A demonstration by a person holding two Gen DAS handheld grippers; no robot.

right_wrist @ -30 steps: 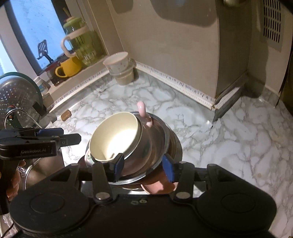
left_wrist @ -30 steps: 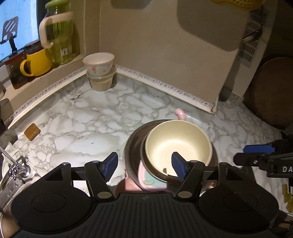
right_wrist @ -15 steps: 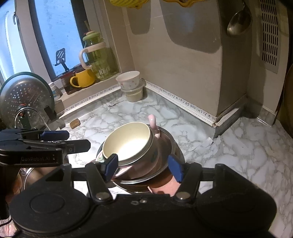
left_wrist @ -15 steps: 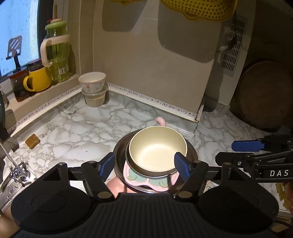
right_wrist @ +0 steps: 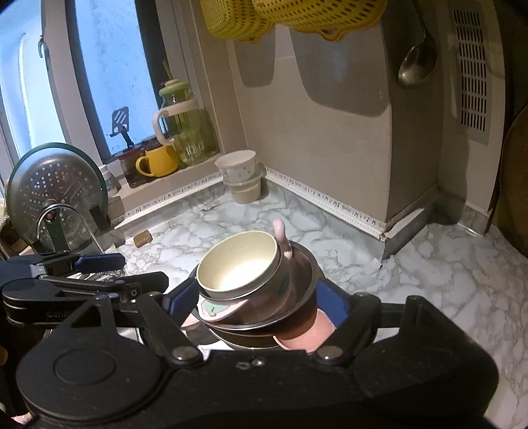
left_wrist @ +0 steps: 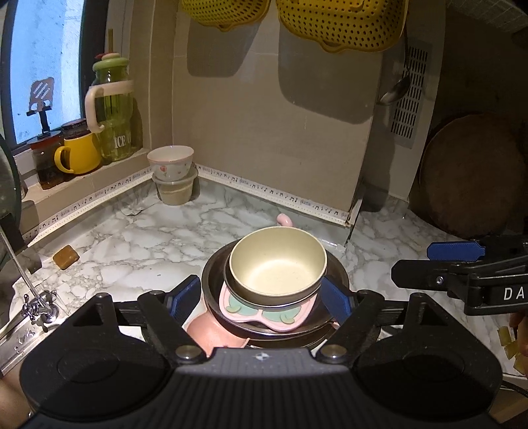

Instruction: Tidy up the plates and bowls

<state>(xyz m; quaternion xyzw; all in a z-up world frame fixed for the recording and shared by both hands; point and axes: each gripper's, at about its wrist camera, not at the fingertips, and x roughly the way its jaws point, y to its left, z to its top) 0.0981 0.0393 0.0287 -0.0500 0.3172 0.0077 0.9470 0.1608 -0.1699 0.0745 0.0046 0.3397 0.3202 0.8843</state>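
Note:
A stack of dishes stands on the marble counter: a cream bowl on top, a pink cartoon plate under it, a steel bowl and a pink dish below. The stack also shows in the right wrist view, with the cream bowl tilted. My left gripper is open with its blue pads either side of the stack, apart from it. My right gripper is open around the same stack. A white floral bowl sits on a plastic tub in the corner.
A green glass jug, yellow mug and jar stand on the window ledge. Yellow colanders and a ladle hang on the wall. A faucet and sink are at left, a round wooden board at right, a brown sponge on the counter.
Both grippers have drawn back and up from the stack, so more of the wall and hanging colanders shows. The stack stays on the counter.

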